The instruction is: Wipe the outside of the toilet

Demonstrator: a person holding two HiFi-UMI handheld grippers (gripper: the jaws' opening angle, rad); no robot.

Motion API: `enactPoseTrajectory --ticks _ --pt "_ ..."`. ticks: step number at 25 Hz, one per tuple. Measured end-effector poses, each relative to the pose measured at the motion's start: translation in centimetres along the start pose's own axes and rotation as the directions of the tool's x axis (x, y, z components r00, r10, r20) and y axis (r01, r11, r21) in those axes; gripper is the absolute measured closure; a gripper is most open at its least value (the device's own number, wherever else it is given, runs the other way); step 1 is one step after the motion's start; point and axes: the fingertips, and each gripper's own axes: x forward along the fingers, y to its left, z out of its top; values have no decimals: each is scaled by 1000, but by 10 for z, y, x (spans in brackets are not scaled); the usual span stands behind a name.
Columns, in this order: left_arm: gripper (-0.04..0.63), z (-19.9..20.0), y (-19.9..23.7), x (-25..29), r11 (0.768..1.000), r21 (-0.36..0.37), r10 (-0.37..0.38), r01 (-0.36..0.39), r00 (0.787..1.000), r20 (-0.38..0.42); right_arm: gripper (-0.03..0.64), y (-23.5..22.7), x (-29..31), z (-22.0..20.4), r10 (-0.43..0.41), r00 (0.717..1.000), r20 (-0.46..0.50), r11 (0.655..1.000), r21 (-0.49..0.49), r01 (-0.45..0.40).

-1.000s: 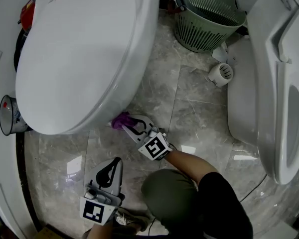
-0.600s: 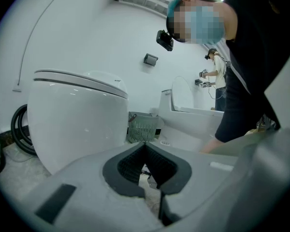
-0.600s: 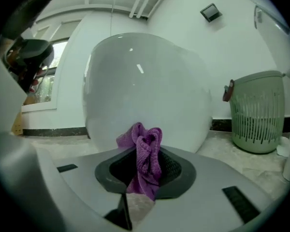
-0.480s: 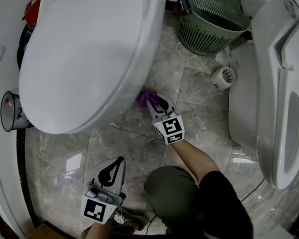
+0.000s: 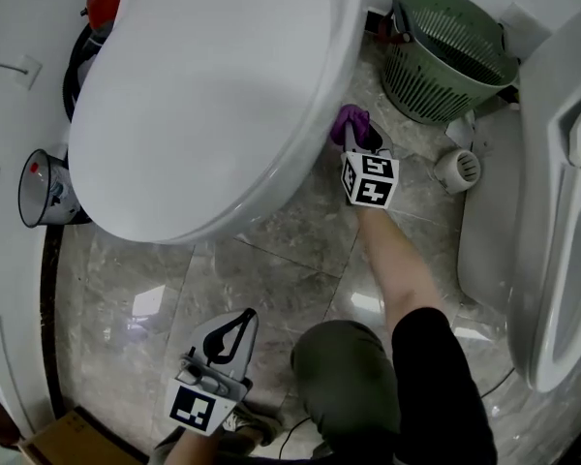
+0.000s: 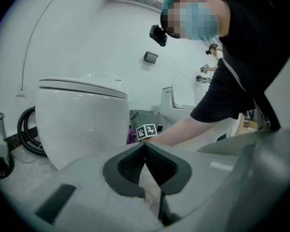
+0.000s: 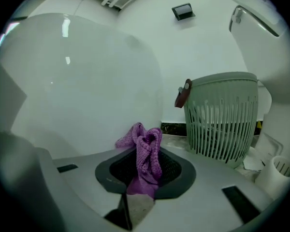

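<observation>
The right gripper (image 5: 352,136) has its jaws shut tight on a purple cloth (image 5: 348,119). The cloth is pressed on the side of the big white toilet (image 5: 203,95), low down, near the green basket (image 5: 445,56). The left gripper (image 5: 234,329) is down by the person's knee (image 5: 334,371). Its jaws are together with nothing in them.

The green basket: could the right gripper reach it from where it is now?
Probably yes: the basket stands just beyond the right gripper, with only bare floor between. But its jaws are shut on the cloth, so it could only nudge.
</observation>
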Motion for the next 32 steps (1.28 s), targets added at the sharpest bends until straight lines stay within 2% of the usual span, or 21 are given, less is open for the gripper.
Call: enactPoseTrajectory --ticks 3,5,11,17,22,25,28,32 --pt "594 -1 0 -3 1000 -9 12 -12 1000 -2 531 -14 11 8 -62 998 -21 996 57 63" --pt "594 -1 -1 -4 1000 -12 13 -13 1000 -5 531 -16 13 12 -72 997 -25 995 67 74" --pt "594 4 1 -5 1000 7 12 -12 1000 7 531 -17 2 14 -48 999 -17 998 45 49" --pt "593 20 16 -11 999 26 44 -46 997 59 531 -12 -45 33 13 998 69 997 71 -18" --pt "593 16 50 -18 993 50 100 -104 993 62 531 17 -104 47 115 985 132 992 45 -122" --pt "593 17 76 -23 987 33 152 -156 984 95 531 48 -144 60 192 966 175 981 1 -195" --pt "594 6 94 -29 983 41 175 -179 980 89 531 85 -178 72 279 940 197 960 -55 -273" --pt "594 -4 117 -35 978 -14 209 -209 974 83 531 127 -214 86 367 914 174 930 -91 -356"
